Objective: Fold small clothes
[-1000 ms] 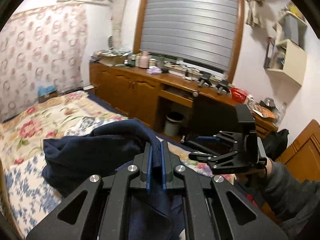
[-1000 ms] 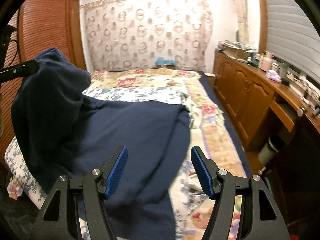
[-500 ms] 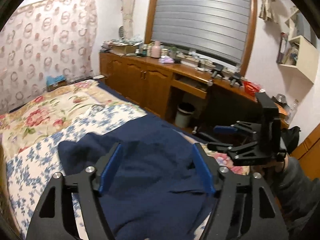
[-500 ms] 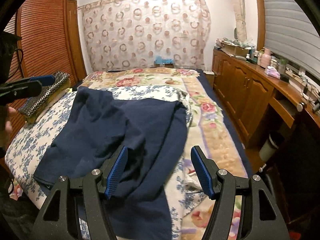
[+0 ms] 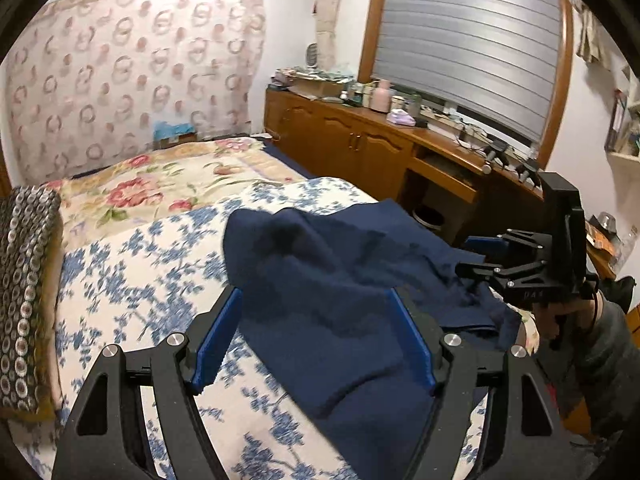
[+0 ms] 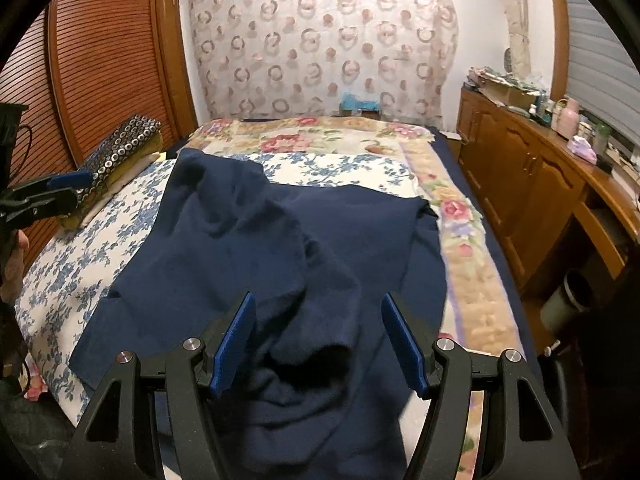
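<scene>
A navy blue garment (image 6: 280, 240) lies rumpled on the bed, one part folded over the rest, with a bunched fold near the front edge. In the left wrist view the garment (image 5: 340, 280) spreads under my left gripper (image 5: 314, 340), whose blue pads stand wide apart just above the cloth, gripping nothing. My right gripper (image 6: 319, 340) is open too, over the bunched fold with nothing pinched. Each gripper shows in the other's view: the right gripper (image 5: 472, 258) at the garment's right edge, the left gripper (image 6: 60, 190) at the bed's left side.
The bed (image 6: 340, 168) has a blue-flowered sheet and a rose-patterned cover. A folded stack of patterned cloth (image 6: 120, 144) rests at its left side by a louvred wardrobe door (image 6: 100, 60). Wooden cabinets (image 6: 520, 184) and a waste bin (image 6: 568, 300) line the right.
My left gripper let go of the navy garment and opened wide. The cloth, which hung lifted from it, dropped flat onto the bed. Both grippers sank closer to the garment.
</scene>
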